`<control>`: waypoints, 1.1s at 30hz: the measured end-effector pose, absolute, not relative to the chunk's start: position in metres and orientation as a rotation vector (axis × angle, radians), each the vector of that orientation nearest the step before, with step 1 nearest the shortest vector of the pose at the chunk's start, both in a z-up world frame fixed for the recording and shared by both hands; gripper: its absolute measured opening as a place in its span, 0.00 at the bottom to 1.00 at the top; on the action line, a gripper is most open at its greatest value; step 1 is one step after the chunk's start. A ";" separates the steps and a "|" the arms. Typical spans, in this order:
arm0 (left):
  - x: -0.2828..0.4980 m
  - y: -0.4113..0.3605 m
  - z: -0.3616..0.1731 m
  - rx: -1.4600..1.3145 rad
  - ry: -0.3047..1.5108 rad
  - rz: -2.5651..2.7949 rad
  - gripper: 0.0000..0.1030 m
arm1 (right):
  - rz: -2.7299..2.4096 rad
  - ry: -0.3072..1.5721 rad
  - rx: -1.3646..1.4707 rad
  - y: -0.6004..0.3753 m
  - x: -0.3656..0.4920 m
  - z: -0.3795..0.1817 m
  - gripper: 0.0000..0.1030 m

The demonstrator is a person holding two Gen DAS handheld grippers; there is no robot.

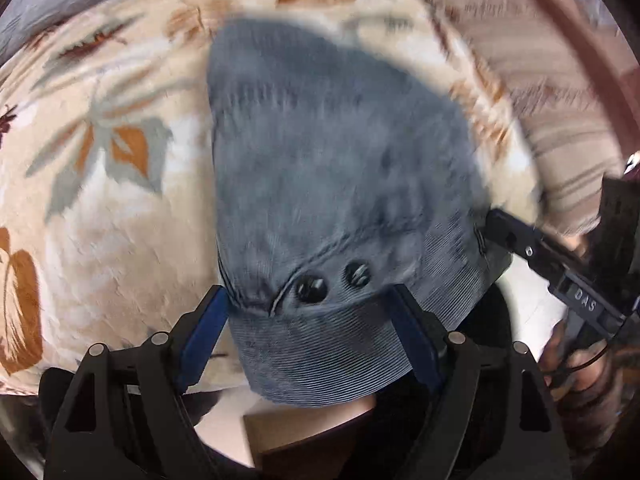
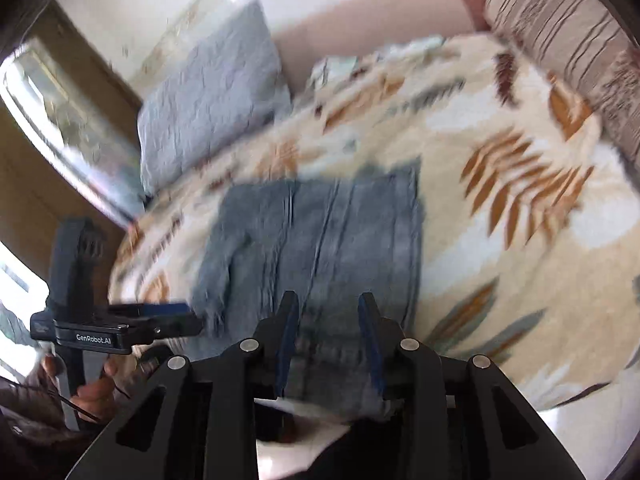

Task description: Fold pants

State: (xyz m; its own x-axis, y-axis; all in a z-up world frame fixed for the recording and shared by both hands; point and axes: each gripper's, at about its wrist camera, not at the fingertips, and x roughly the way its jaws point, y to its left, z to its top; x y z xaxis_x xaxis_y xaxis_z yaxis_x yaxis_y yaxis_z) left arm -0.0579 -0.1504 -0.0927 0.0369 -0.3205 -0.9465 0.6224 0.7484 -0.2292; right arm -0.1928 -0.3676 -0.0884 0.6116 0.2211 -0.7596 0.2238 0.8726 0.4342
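Observation:
Grey-blue corduroy pants lie on a leaf-patterned bedspread, their waistband with two dark buttons nearest me. My left gripper is open, its blue pads on either side of the waistband. In the right wrist view the pants lie flat ahead, and my right gripper stands open over their near edge, its fingers apart. The right gripper also shows in the left wrist view at the pants' right edge. The left gripper shows in the right wrist view at the pants' left edge.
A grey pillow lies at the bed's far left. A striped brown cushion lies along the far right. A wooden frame and a window stand to the left. The bed edge is right below the grippers.

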 end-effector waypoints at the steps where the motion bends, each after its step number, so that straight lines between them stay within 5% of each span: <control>1: -0.058 -0.150 -0.097 0.276 1.365 -0.738 0.82 | -0.010 0.958 0.516 -0.365 -0.190 -0.098 0.30; 5: -0.044 -0.138 -0.074 0.180 1.337 -0.767 0.82 | 0.018 0.879 0.584 -0.376 -0.195 -0.081 0.33; 8: -0.021 -0.125 -0.055 0.071 1.280 -0.756 0.82 | -0.027 0.800 0.672 -0.404 -0.199 -0.071 0.57; 15: 0.031 -0.137 -0.106 -0.145 1.537 -0.783 0.82 | 0.108 0.868 0.934 -0.430 -0.161 -0.129 0.63; 19: 0.024 -0.148 -0.111 -0.196 1.540 -0.829 0.94 | 0.233 0.811 0.997 -0.426 -0.161 -0.128 0.79; 22: 0.011 -0.162 -0.105 -0.112 1.494 -0.828 0.94 | 0.141 0.907 0.809 -0.412 -0.153 -0.121 0.54; 24: 0.001 -0.167 -0.096 -0.049 1.445 -0.835 0.71 | 0.112 0.938 0.705 -0.398 -0.151 -0.107 0.41; 27: -0.008 -0.163 -0.081 0.012 1.366 -0.843 0.42 | 0.085 0.951 0.635 -0.384 -0.149 -0.084 0.31; 29: 0.001 -0.157 -0.071 -0.021 1.349 -0.862 0.31 | 0.101 0.928 0.622 -0.376 -0.141 -0.067 0.28; 33: 0.031 -0.135 -0.045 -0.089 1.282 -0.838 0.29 | 0.188 0.872 0.603 -0.358 -0.109 -0.034 0.27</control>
State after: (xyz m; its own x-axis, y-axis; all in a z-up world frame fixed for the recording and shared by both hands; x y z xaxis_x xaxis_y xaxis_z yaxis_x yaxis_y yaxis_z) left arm 0.0308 -0.1346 -0.0445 0.0401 -0.5926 -0.8045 0.4991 0.7093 -0.4977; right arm -0.1090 -0.3585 -0.0339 0.6392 0.3921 -0.6616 0.0851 0.8190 0.5675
